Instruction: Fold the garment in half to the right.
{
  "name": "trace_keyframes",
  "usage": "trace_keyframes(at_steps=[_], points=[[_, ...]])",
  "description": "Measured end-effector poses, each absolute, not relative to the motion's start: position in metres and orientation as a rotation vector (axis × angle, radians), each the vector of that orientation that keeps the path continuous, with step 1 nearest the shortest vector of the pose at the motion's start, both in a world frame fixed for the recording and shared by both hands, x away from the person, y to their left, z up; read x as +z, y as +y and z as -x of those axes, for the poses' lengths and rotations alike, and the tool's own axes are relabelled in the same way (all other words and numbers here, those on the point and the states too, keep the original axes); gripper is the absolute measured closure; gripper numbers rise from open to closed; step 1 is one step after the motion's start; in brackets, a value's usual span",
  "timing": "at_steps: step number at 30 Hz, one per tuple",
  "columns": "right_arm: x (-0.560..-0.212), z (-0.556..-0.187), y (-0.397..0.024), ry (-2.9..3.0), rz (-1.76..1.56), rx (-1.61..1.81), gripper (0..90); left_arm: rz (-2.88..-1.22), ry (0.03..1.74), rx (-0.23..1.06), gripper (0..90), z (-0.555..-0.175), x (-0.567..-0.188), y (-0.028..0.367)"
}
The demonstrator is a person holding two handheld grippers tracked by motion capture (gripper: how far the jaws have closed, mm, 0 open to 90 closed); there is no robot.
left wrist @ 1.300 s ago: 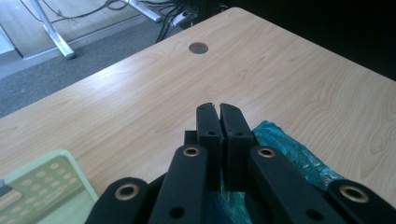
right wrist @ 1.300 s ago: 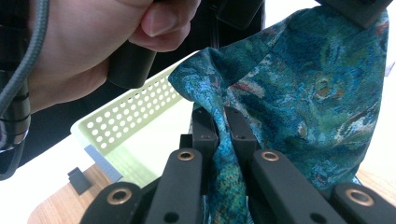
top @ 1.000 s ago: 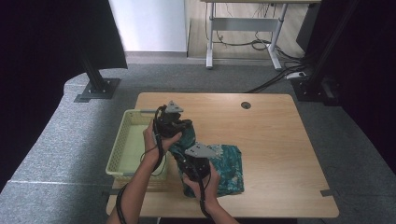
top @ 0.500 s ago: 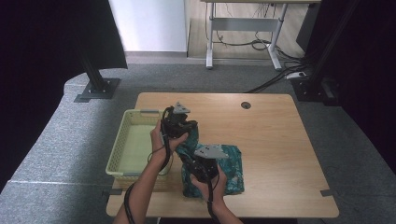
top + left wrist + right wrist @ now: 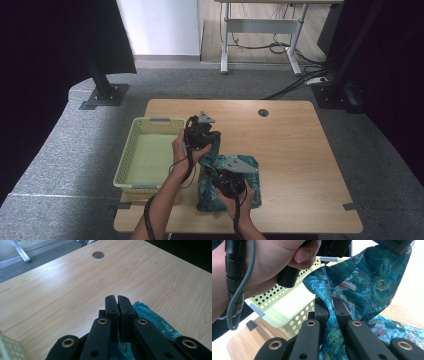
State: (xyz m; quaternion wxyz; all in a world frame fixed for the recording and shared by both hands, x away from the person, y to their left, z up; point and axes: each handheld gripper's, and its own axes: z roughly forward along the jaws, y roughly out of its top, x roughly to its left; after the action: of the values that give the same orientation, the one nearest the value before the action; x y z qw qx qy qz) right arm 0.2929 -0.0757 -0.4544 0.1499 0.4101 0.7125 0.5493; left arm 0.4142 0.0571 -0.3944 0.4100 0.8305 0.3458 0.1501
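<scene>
Two grippers were held over the table (image 5: 300,150), each clenched on the same teal cloth (image 5: 250,195). In the high view, the left gripper (image 5: 201,136) was seen just beside the basket (image 5: 131,170), with cloth hanging from it. The right gripper (image 5: 229,181) was seen nearer the front edge, above the cloth's lower part, which lay bunched on the wood.

In the left gripper view, the jaws were pressed together, with cloth (image 5: 152,317) seen just behind and below them, and the table's round hole (image 5: 98,255) farther off.

In the right gripper view, a fold of cloth (image 5: 362,285) was pinched between the closed jaws and was drawn upward. The left hand (image 5: 264,265) and the perforated basket (image 5: 287,310) were seen behind it.
</scene>
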Motion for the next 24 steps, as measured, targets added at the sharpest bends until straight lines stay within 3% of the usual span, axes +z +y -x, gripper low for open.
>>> trace_keyframes(at_steps=[24], points=[[-0.470, -0.286, -0.109, 2.019, -1.234, 1.541, 83.8, -2.117, 0.849, 0.334, 87.9, -0.417, -0.408, 0.020]])
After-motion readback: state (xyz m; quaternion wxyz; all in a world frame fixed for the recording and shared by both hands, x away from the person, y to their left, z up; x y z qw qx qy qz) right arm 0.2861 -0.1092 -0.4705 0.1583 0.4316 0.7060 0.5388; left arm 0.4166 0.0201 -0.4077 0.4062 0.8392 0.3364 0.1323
